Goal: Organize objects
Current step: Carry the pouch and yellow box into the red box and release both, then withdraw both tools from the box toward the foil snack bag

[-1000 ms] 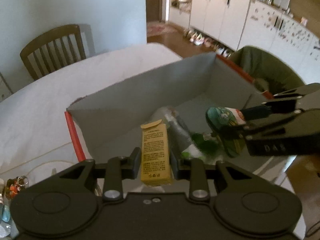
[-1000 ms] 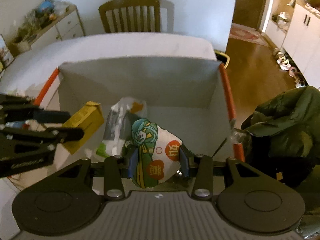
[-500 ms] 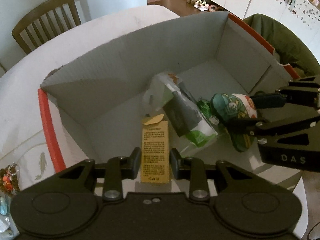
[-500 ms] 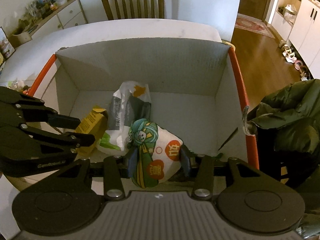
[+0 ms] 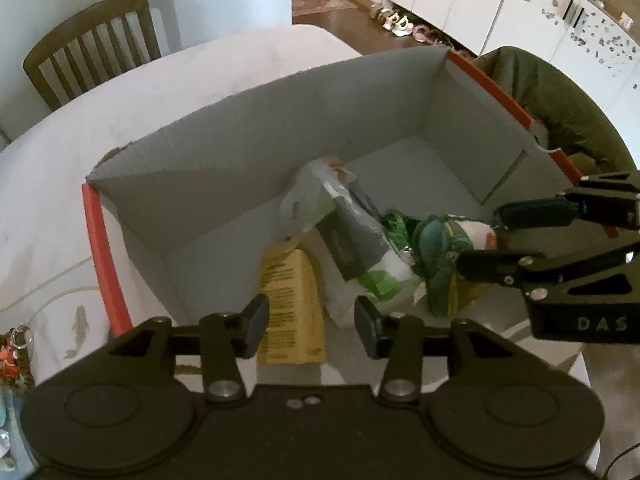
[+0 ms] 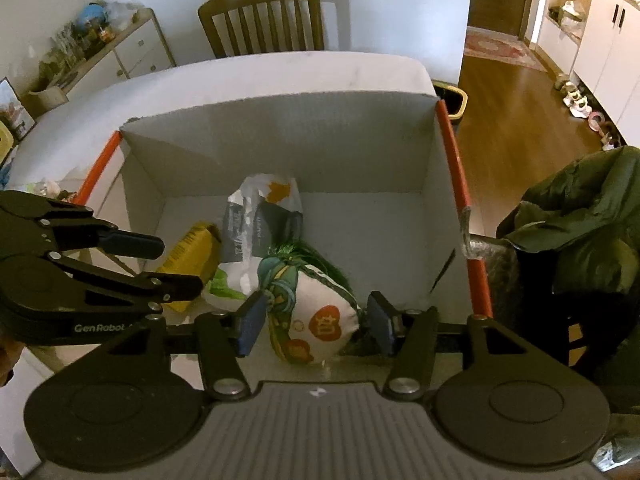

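Note:
A grey cardboard box with red-orange edges stands on the white table. On its floor lie a yellow carton, a white and grey plastic pack and a green and white snack bag. My left gripper is open, with the yellow carton lying loose between its fingers. My right gripper is open around the snack bag, its pads apart from the bag's sides.
A wooden chair stands behind the table. A dark green jacket hangs right of the box. Small trinkets lie at the left edge. A sideboard lines the left wall.
Both grippers went down into the box and opened. The yellow carton left the left gripper and the snack bag left the right one; both now rest on the box floor.

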